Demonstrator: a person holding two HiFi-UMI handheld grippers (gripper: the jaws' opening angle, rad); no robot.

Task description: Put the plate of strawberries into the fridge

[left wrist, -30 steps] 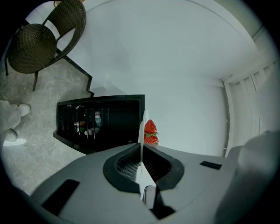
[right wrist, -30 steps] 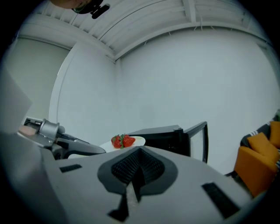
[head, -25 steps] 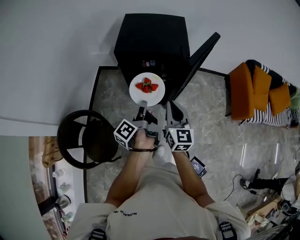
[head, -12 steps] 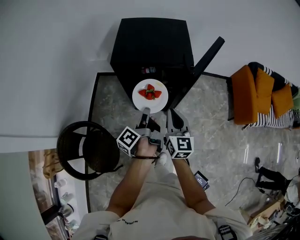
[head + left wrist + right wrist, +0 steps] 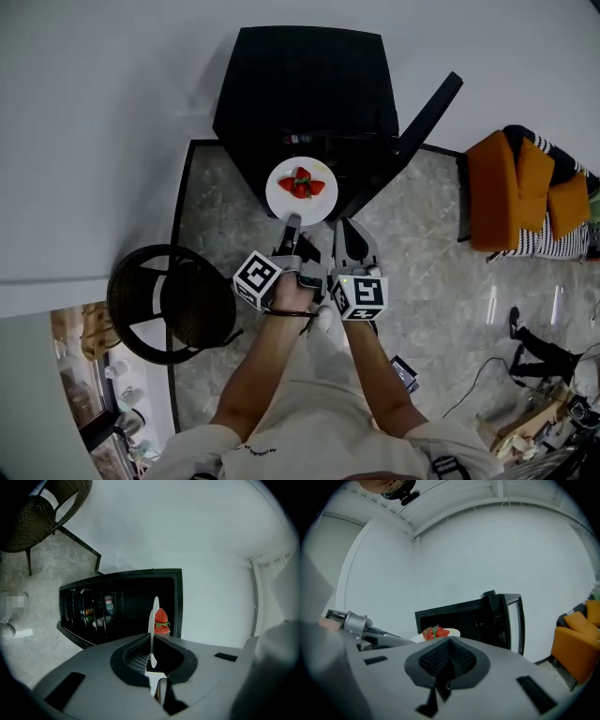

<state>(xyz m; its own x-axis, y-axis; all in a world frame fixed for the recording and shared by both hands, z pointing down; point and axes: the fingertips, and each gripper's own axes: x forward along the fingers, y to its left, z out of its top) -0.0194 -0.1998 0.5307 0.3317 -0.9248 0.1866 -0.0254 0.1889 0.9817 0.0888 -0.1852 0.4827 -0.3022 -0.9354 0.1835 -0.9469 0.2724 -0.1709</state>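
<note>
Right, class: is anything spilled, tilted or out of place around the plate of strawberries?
Nothing stands out. The strawberries sit heaped on the plate, none spilled; the left hand-held gripper grips its rim before the open fridge.

no legible text, print on shirt (image 5: 319, 422) too small

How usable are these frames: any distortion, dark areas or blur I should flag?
Head view: fisheye bends the wall edge; the fridge interior reads almost black, the strawberries are crisp. Left gripper view: black corners, plate edge-on but sharp. Right gripper view: curved ceiling lines, even soft light, no glare.
</note>
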